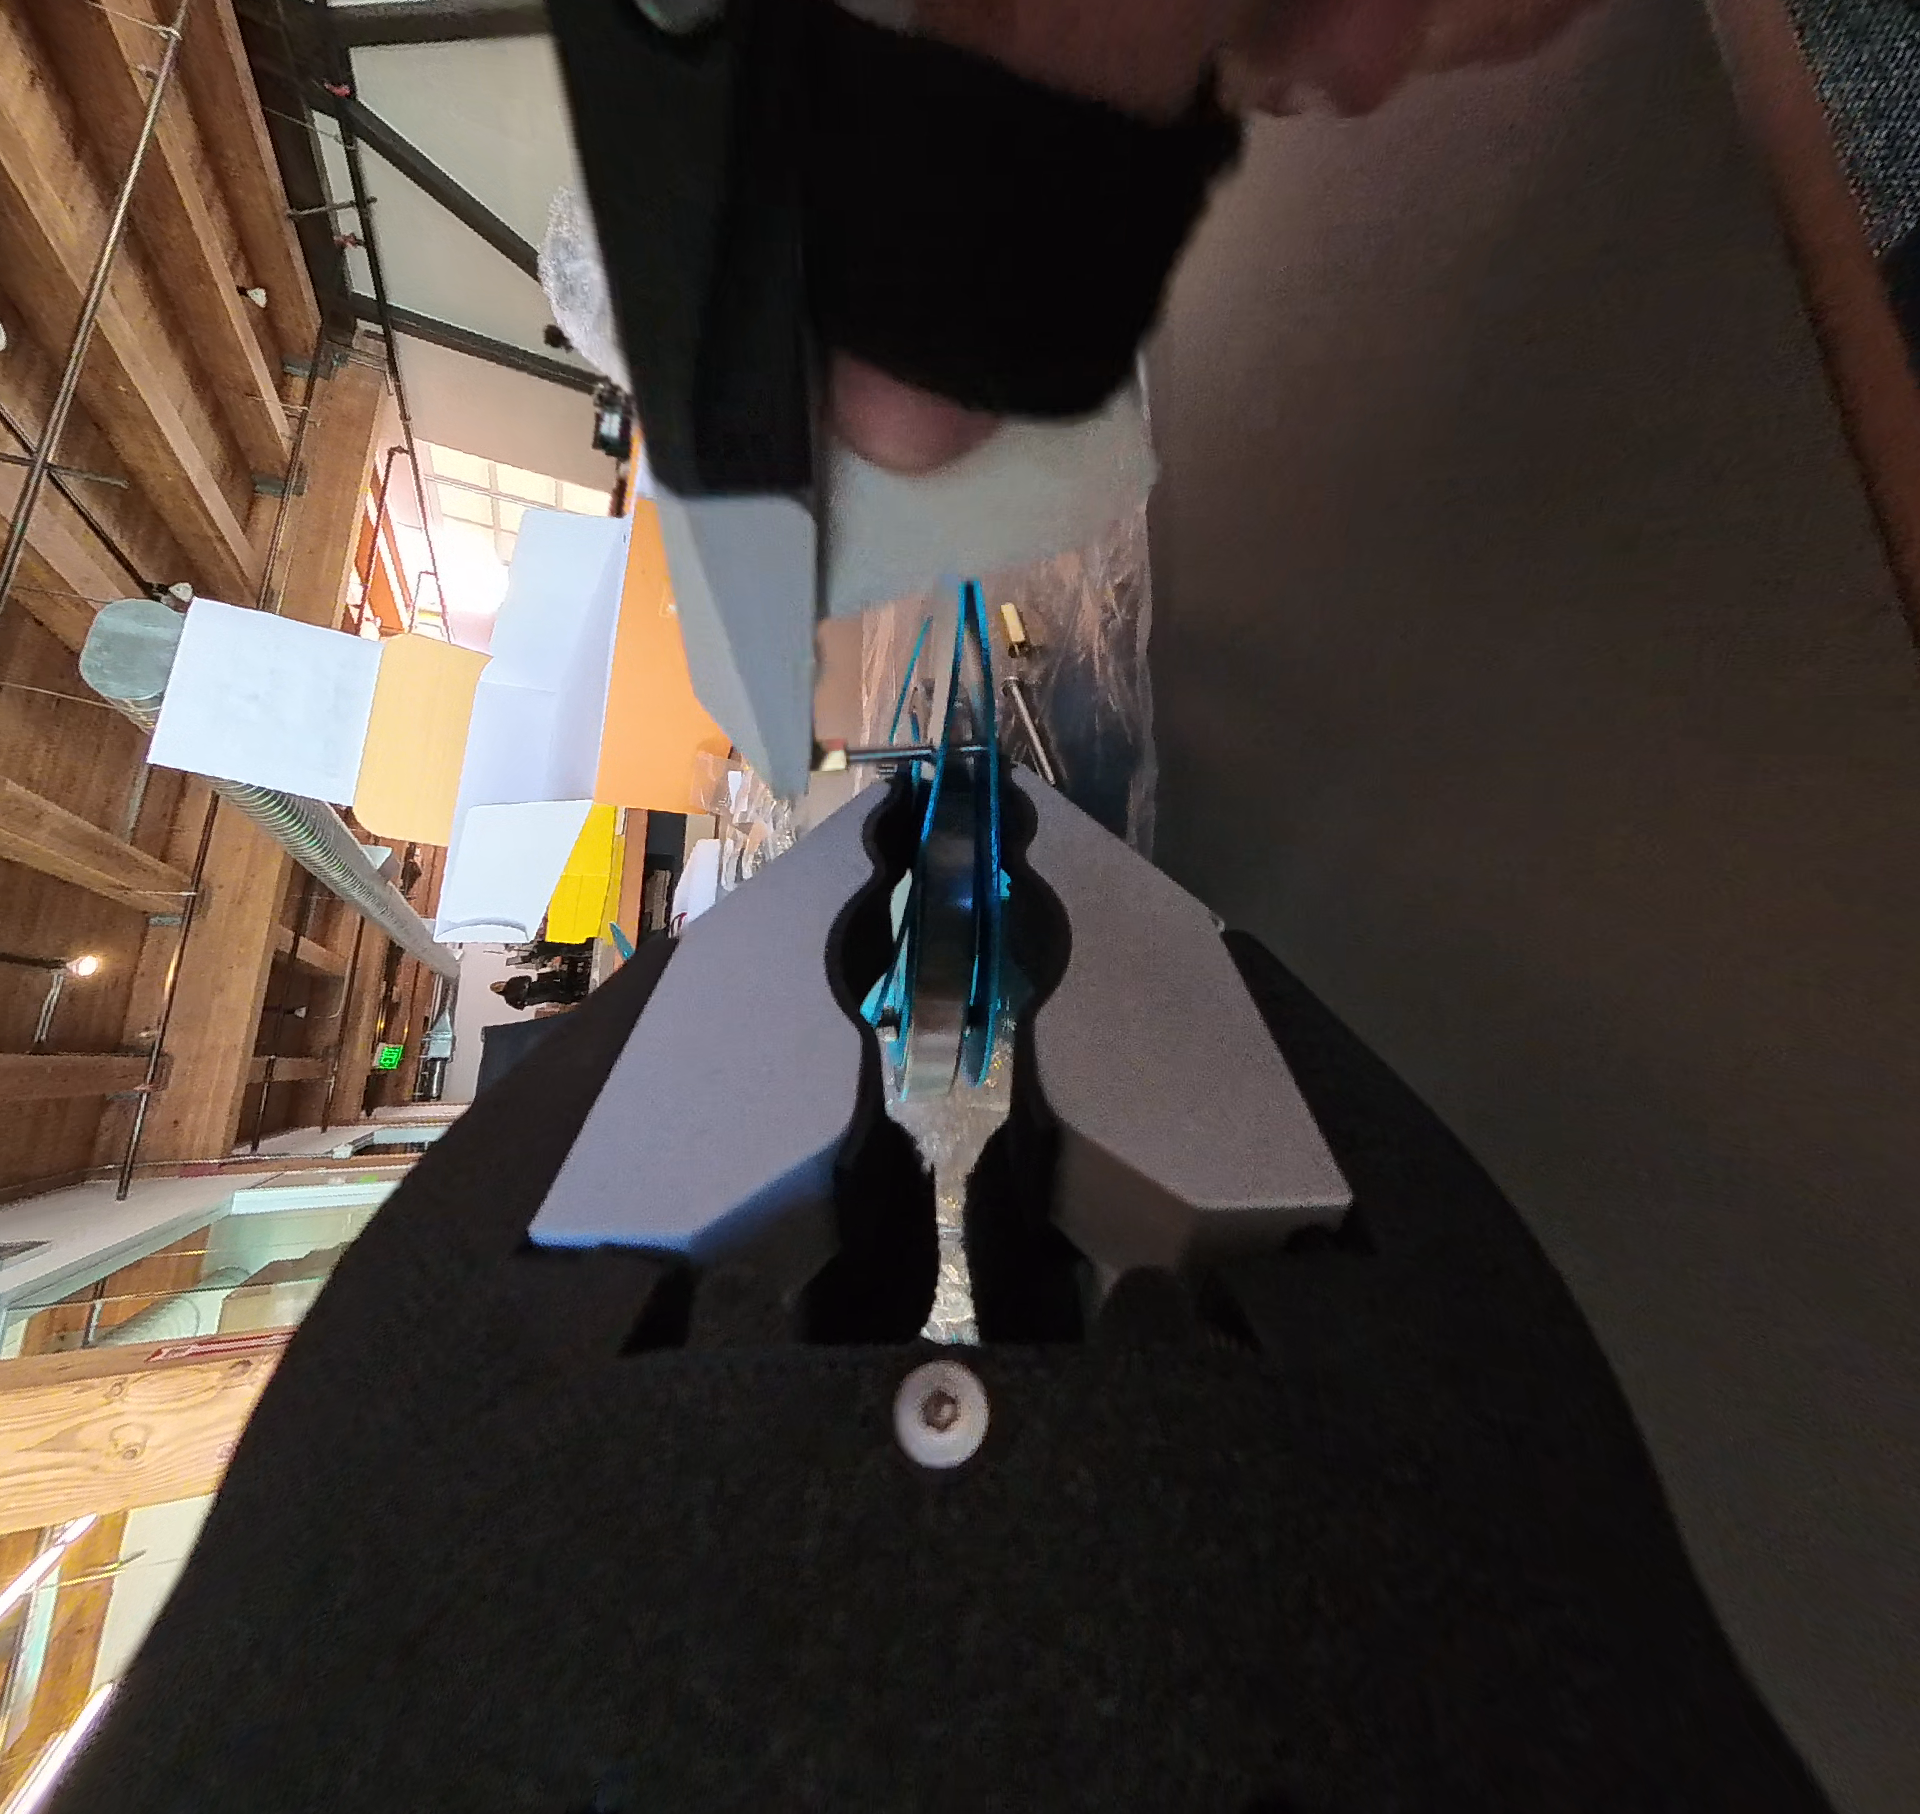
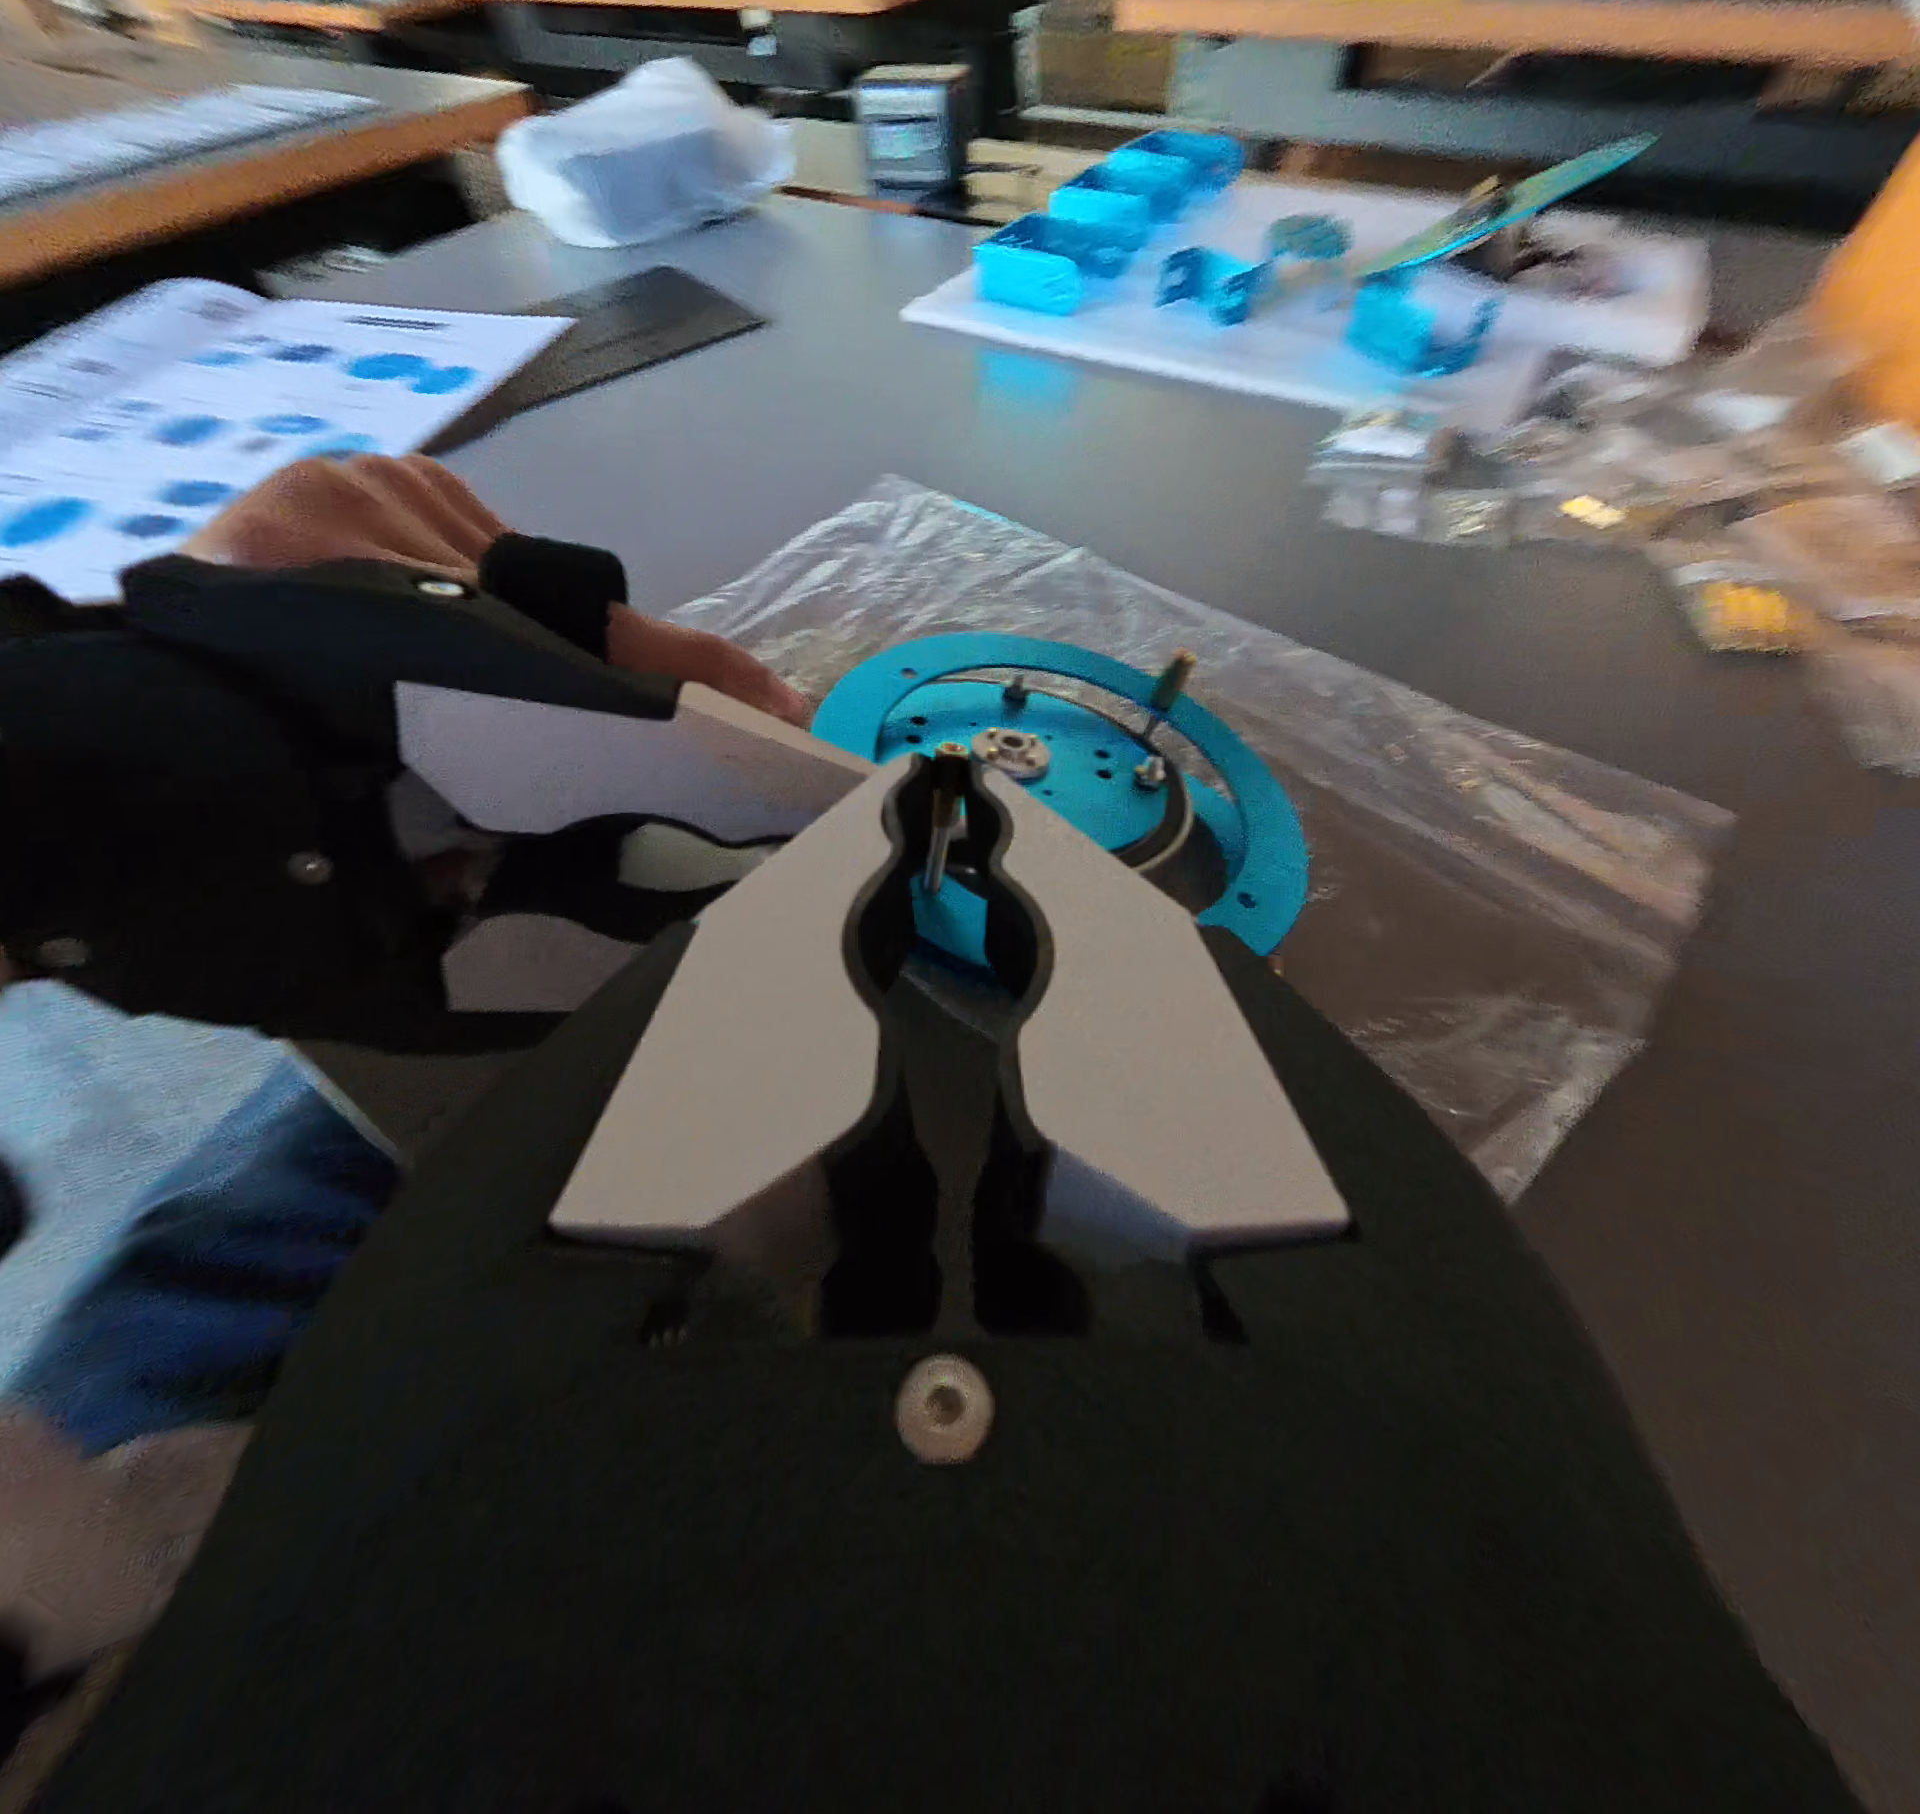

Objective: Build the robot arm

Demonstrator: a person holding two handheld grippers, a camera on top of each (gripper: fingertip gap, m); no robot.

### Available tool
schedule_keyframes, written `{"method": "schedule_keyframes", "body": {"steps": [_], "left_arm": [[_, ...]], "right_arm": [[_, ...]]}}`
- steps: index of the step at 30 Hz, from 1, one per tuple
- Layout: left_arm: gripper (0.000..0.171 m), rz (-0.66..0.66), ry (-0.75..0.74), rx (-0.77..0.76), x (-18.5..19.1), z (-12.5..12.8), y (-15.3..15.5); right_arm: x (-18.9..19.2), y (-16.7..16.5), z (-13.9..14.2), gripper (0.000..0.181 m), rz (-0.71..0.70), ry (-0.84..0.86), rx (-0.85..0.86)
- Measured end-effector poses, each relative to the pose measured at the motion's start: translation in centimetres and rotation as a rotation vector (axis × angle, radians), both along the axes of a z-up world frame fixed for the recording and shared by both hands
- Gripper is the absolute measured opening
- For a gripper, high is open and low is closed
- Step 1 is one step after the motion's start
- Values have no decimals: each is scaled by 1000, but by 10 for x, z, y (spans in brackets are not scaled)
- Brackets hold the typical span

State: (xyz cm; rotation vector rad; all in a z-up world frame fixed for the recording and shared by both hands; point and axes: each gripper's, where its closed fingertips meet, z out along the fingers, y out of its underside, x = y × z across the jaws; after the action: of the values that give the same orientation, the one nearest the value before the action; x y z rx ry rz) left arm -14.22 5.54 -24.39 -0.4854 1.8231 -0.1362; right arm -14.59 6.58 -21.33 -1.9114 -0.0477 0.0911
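- Between our left tongs (image 1: 940,798) sits a blue ring assembly (image 1: 951,933), seen edge-on: thin blue plates with a silver disc between them, pinched by the grey fingers (image 1: 727,1037) so that the tongs are narrow and closed on its rim.
- Just ahead of the left tongs, our right tongs (image 1: 805,767) come in from above and meet the assembly at a thin metal pin (image 1: 894,751) that sticks out sideways from it.
- Beyond the left tongs lies a crinkled clear plastic bag (image 1: 1091,704) with a loose screw (image 1: 1023,725) on it.
- From the right wrist view, our right tongs (image 2: 948,777) are narrow, nipped on a small brass-tipped standoff (image 2: 945,808) that stands on the near edge of the blue ring assembly (image 2: 1195,725).
- The assembly lies right at the tips of the right tongs, resting over the clear plastic bag (image 2: 1403,881) on the dark table (image 2: 831,414); more standoffs rise from its far side.
- To the left of the right tongs, our left tongs (image 2: 831,777) reach in and touch the assembly's left rim, with a hand (image 2: 343,507) behind them.
- Far ahead of the right tongs, a white tray (image 2: 1195,351) carries blue metal brackets (image 2: 1101,216); to the far left lies a printed sheet (image 2: 208,393), and to the right small bags of hardware (image 2: 1558,486), blurred.
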Motion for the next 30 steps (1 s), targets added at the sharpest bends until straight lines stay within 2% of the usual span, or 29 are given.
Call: {"method": "schedule_keyframes", "body": {"steps": [3,6,9,11,13,15,19,22,23,25,26,30], "left_arm": [[15,-3,0,1,-2,0,1],[15,-8,-3,1,-2,0,0],[15,-8,-5,-6,-2,1,1],[15,-9,-6,-5,-2,1,1],[15,-12,-8,2,-2,1,1],[15,-14,-10,-7,-3,1,2],[15,-13,-12,-9,-3,2,3],[15,-14,-12,-8,-2,2,3],[15,-14,-11,-13,-2,2,3],[15,-9,-16,-20,-2,3,4],[14,-1,-21,-25,-2,4,6],[14,3,-15,-21,-4,4,7]], "right_arm": [[-1,0,0,5,-72,-39,33],[-2,-3,2,5,32,93,6],[-10,-12,9,20,371,215,-32],[1,-18,3,46,569,273,-115],[17,-18,0,33,734,278,-155],[27,-11,3,33,860,288,-160],[8,-10,7,30,1165,301,-233],[-9,-10,4,25,1311,295,-287],[-13,-13,2,17,1353,296,-314],[-14,-6,-1,4,1349,247,-309],[-15,-4,1,4,1333,252,-296],[-18,-1,1,4,1138,269,-233]]}}
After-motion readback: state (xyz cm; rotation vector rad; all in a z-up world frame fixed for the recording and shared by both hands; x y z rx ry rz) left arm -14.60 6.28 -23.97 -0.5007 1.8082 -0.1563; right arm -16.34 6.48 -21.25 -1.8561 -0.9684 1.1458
